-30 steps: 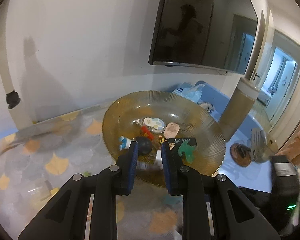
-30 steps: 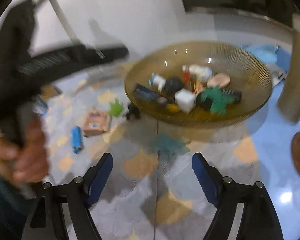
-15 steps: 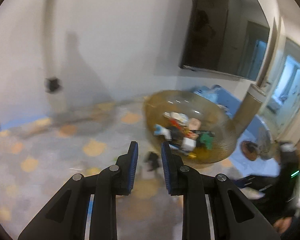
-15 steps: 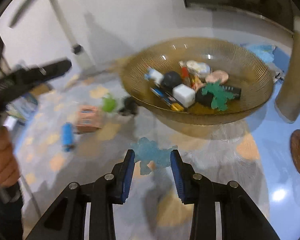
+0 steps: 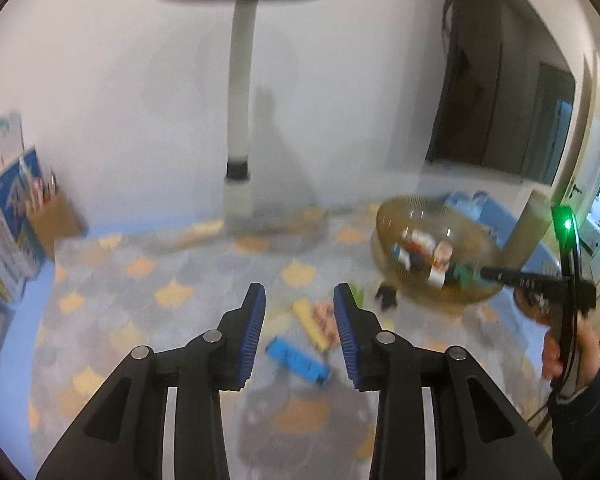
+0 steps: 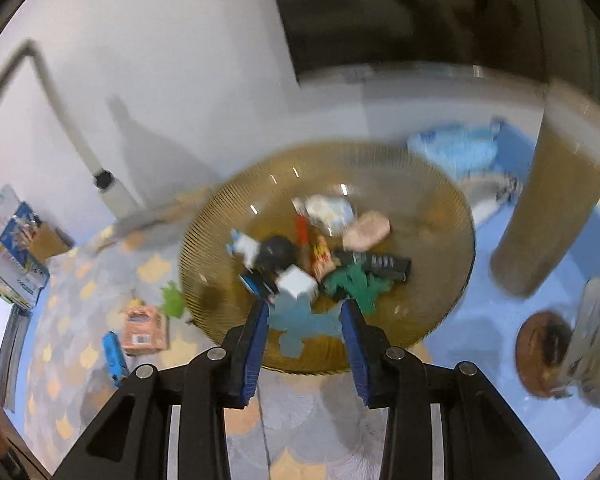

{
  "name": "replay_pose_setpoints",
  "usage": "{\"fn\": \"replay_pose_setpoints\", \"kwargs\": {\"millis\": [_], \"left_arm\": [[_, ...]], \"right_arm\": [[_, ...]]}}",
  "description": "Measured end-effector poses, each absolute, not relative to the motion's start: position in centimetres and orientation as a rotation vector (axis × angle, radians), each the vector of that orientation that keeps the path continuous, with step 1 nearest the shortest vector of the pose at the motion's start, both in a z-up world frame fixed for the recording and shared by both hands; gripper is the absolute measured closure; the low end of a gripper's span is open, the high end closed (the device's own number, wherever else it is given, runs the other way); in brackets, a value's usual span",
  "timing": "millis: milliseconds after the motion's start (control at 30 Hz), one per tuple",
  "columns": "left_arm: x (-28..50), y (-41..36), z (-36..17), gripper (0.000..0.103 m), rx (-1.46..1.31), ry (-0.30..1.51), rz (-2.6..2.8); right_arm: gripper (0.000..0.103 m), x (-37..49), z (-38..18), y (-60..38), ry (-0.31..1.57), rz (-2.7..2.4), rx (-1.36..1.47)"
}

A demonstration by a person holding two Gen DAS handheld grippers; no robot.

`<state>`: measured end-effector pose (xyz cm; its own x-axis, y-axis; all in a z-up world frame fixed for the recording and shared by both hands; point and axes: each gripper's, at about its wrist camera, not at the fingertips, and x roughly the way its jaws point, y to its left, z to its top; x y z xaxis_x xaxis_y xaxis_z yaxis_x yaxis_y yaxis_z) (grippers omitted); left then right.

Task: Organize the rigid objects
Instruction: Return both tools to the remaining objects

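My right gripper (image 6: 305, 318) is shut on a light blue toy figure (image 6: 300, 322) and holds it over the near rim of the amber glass bowl (image 6: 440, 220). The bowl holds several small things, among them a white cube (image 6: 298, 282) and a green figure (image 6: 356, 282). My left gripper (image 5: 299, 320) is open and empty above the mat. Below it lie a blue block (image 5: 298, 360), a yellow bar (image 5: 310, 322) and an orange packet (image 5: 325, 314). The bowl also shows in the left wrist view (image 5: 384, 216), at the right.
A green toy (image 6: 172, 300), an orange packet (image 6: 144, 326) and a blue block (image 6: 114, 354) lie left of the bowl. A small black thing (image 5: 386, 296) sits by the bowl. A white lamp post (image 5: 240, 120) stands at the back wall. A tan cylinder (image 6: 540, 208) stands right of the bowl.
My right gripper has lifted the light blue figure off the mat and carried it to the bowl's rim. My left gripper has swung left, away from the bowl, and opened wider.
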<state>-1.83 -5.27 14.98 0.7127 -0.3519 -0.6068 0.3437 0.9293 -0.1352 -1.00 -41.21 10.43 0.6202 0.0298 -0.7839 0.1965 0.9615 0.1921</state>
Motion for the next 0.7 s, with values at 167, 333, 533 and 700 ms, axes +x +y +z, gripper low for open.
{"fn": "replay_pose_setpoints", "kwargs": {"millis": [167,333,533,700], "left_arm": [[-1.7,-3.7,13.4,0.068,-0.064,0.757,-0.391],[-3.5,-3.0,14.1,0.034,-0.085,0.737,-0.411],[-7.9,-2.8,15.3,0.02,-0.032,0.603,-0.356],[-8.5,-1.8,11.8,0.008,-0.066,0.647,-0.3]], "right_arm": [[0.058,-3.6,10.7,-42.6,0.87,-0.126,0.354],[0.051,-6.2,13.5,-41.2,0.797,-0.118,0.309],[0.04,-8.4,15.0,-37.1,0.758,-0.034,0.27],[0.039,-10.0,12.4,-30.6,0.758,0.015,0.151]]}}
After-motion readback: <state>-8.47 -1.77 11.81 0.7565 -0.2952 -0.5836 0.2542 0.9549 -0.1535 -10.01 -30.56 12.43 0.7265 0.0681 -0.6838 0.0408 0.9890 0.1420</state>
